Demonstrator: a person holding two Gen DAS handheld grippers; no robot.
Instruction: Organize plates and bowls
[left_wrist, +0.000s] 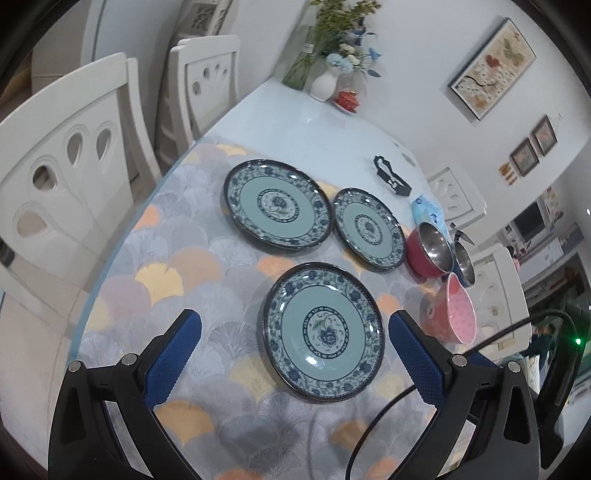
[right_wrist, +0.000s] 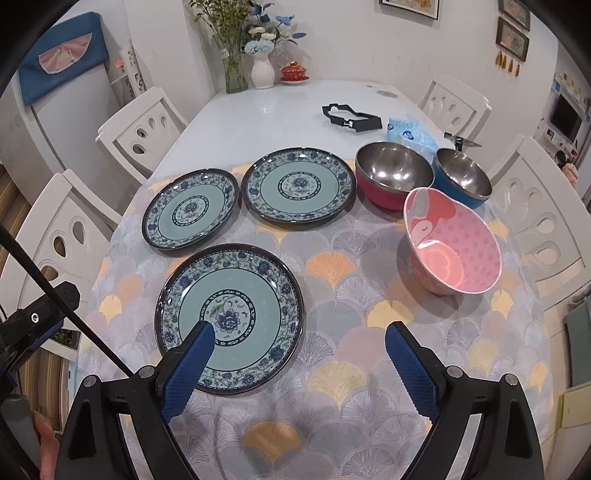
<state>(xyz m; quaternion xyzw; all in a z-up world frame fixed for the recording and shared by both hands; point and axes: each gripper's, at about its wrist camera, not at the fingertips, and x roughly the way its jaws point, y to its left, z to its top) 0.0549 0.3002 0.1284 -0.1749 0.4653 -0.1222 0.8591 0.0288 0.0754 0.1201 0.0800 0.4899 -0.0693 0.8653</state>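
Nothing is stacked yet: 3 plates and 3 bowls are lying separately. Left gripper (left_wrist: 294, 332) and right gripper (right_wrist: 300, 341) are hovering, fingers apart, empty — nearest plate (right_wrist: 229, 319) is lying just ahead.

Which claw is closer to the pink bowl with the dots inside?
Probably the right. The right claw hangs open with the pink bowl just ahead to its right. The left claw frames the nearest plate, the bowl beyond its right finger.
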